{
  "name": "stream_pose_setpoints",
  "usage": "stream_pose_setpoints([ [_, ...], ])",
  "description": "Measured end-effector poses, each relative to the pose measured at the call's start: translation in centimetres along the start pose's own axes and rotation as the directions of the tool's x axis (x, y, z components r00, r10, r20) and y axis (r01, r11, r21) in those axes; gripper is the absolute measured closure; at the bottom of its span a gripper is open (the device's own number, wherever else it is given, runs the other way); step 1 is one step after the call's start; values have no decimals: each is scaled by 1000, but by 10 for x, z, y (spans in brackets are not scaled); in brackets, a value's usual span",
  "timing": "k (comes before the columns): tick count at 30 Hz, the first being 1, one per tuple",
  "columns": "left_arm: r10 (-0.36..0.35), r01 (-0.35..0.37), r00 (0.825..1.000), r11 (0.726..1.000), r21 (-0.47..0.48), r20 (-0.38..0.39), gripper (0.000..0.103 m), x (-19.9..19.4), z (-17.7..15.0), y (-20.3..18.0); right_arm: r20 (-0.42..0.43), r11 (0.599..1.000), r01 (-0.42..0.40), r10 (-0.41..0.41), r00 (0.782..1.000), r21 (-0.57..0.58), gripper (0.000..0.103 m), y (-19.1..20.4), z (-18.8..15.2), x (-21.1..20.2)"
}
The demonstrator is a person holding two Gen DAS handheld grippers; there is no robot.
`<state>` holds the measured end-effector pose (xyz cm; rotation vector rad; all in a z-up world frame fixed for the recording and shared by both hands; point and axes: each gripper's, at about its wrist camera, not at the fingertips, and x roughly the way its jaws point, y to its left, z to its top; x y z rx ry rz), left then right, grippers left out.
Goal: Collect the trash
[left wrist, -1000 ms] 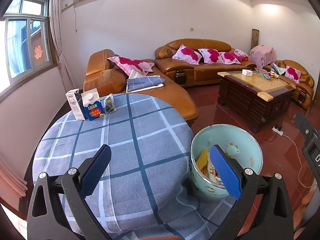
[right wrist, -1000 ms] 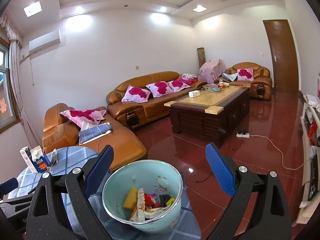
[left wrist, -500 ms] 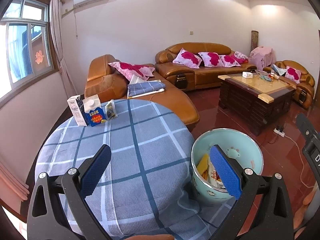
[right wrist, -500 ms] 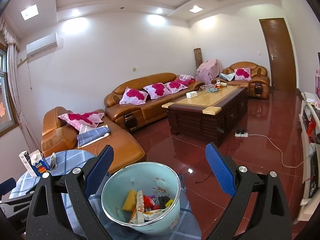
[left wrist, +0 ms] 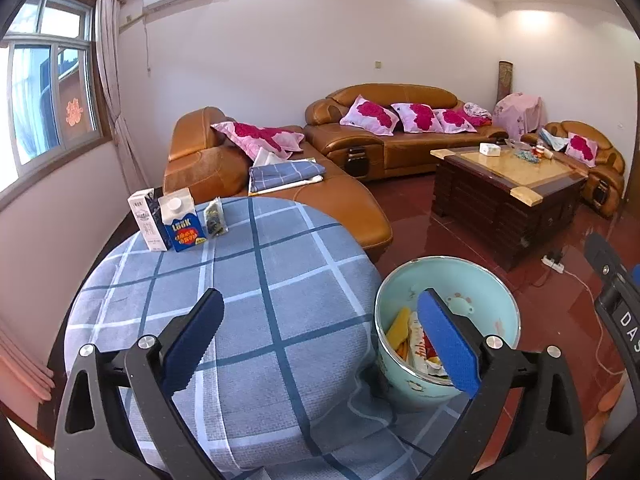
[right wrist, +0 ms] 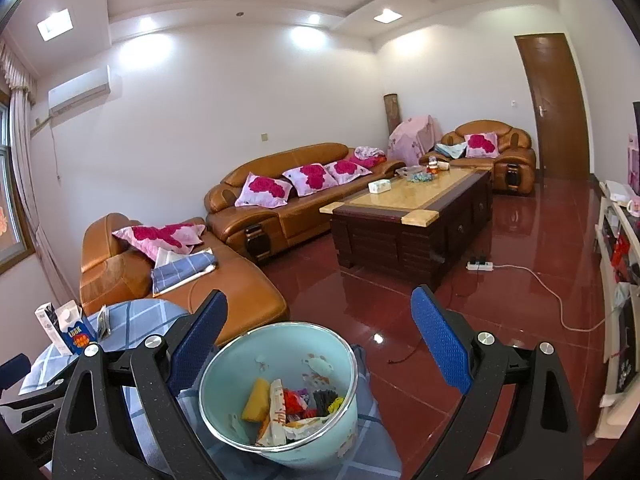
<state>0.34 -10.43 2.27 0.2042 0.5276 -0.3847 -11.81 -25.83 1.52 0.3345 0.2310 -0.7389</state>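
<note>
A light green bin (left wrist: pixel 476 280) stands beside the round table's right edge and holds several wrappers and a yellow piece (right wrist: pixel 256 400); it also shows in the right wrist view (right wrist: pixel 340 428). My left gripper (left wrist: pixel 320 340) is open and empty above the near part of the checked tablecloth (left wrist: pixel 240 280). My right gripper (right wrist: pixel 320 344) is open and empty, above the bin. On the table's far left stand a white carton (left wrist: pixel 146 220), a blue carton (left wrist: pixel 182 224) and a small dark packet (left wrist: pixel 215 217).
A brown leather sofa (left wrist: pixel 280 184) stands just behind the table. A dark wooden coffee table (right wrist: pixel 412 224) stands mid-room on the red tiled floor, with a power strip and cable (right wrist: pixel 480 266) beside it. A white shelf unit (right wrist: pixel 616 280) lines the right wall.
Both grippers have drawn back and risen a little, so the table, cartons and bin look slightly farther off. Both stay open and empty.
</note>
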Motion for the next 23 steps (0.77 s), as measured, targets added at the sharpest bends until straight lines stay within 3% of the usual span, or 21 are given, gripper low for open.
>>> stream_pose_setpoints([
  [3, 33, -33, 999, 999, 10, 9, 8, -1, 0, 1, -5, 1000, 2, -2, 1000, 4, 11, -1, 0, 1],
  [23, 36, -36, 999, 999, -40, -8, 6, 0, 4, 12, -35, 1000, -2, 2, 999, -5, 11, -2, -5, 8],
])
